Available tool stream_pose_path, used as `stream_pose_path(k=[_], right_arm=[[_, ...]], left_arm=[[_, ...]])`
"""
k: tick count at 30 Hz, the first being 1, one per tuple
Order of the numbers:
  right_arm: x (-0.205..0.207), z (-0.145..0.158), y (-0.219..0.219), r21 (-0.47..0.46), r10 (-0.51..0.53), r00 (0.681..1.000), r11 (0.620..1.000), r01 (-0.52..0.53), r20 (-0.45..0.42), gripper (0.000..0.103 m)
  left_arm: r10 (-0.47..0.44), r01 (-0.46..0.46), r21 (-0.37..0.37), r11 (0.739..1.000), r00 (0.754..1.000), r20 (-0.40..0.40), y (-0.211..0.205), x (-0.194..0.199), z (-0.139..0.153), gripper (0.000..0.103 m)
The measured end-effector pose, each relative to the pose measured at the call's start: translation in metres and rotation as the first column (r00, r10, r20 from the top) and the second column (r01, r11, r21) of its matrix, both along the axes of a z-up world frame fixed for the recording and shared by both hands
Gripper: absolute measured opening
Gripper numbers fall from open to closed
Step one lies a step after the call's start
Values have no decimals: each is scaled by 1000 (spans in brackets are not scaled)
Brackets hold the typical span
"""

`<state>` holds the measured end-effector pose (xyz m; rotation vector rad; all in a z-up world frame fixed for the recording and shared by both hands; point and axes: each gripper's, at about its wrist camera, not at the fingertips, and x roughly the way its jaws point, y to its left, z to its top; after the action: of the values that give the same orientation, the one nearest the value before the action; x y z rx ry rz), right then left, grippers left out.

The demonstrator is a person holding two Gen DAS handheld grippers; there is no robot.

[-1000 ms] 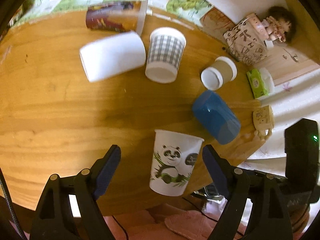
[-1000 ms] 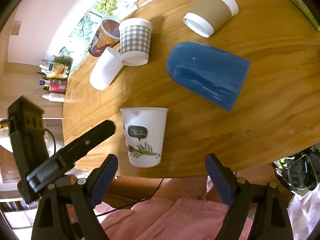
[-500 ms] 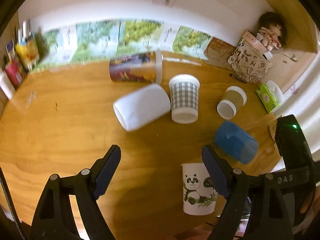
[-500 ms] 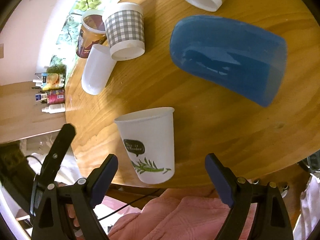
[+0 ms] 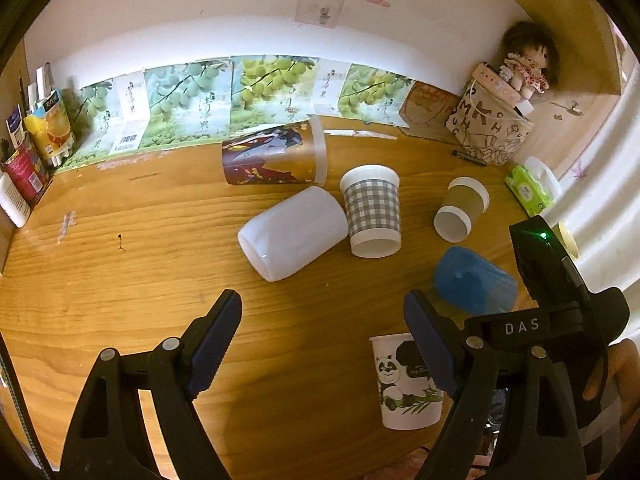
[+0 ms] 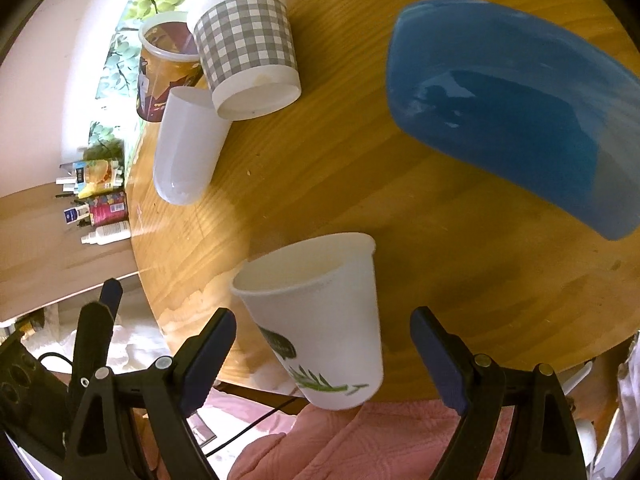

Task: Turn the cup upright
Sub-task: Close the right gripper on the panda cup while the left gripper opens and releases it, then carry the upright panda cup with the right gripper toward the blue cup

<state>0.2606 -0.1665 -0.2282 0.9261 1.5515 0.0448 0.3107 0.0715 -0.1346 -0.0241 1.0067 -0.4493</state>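
- Right gripper (image 6: 322,348): jaws spread wide, nothing pinched.
- Panda cup (image 6: 320,320) stands upright between the right gripper's fingers, near the table (image 6: 460,280) edge; contact with the pads looks absent, but motion blur makes it hard to tell.
- Blue cup (image 6: 520,112) on its side, ahead and to the right of that gripper.
- Left gripper (image 5: 322,340): jaws spread, empty, hovering over bare wood.
- Panda cup sits partly behind the left gripper's right finger (image 5: 430,344).
- Ahead of the left gripper: white cup (image 5: 292,232) on its side, touching the checked cup (image 5: 374,210); brown sleeve cup (image 5: 462,208) further right.
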Motion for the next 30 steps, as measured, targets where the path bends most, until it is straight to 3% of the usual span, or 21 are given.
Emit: stream_pose_path(k=[9, 17, 23, 24, 30], right_arm=[[12, -6, 8, -40, 4, 1000, 999, -4, -10, 89], [13, -11, 5, -33, -9, 999, 999, 8, -32, 78], [15, -11, 5, -31, -14, 999, 999, 13, -31, 77], [15, -11, 5, -33, -10, 999, 999, 10, -30, 72], [15, -8, 7, -35, 8, 1000, 999, -8, -6, 72]], left_arm=[[5, -5, 5, 1000, 1000, -28, 10, 7, -5, 85], [-23, 23, 11, 1000, 999, -44, 10, 10, -8, 85], [-37, 38, 18, 999, 998, -50, 9, 12, -9, 86], [-38, 39, 18, 999, 998, -51, 9, 12, -9, 86], [-40, 42, 18, 999, 998, -55, 8, 11, -9, 86]])
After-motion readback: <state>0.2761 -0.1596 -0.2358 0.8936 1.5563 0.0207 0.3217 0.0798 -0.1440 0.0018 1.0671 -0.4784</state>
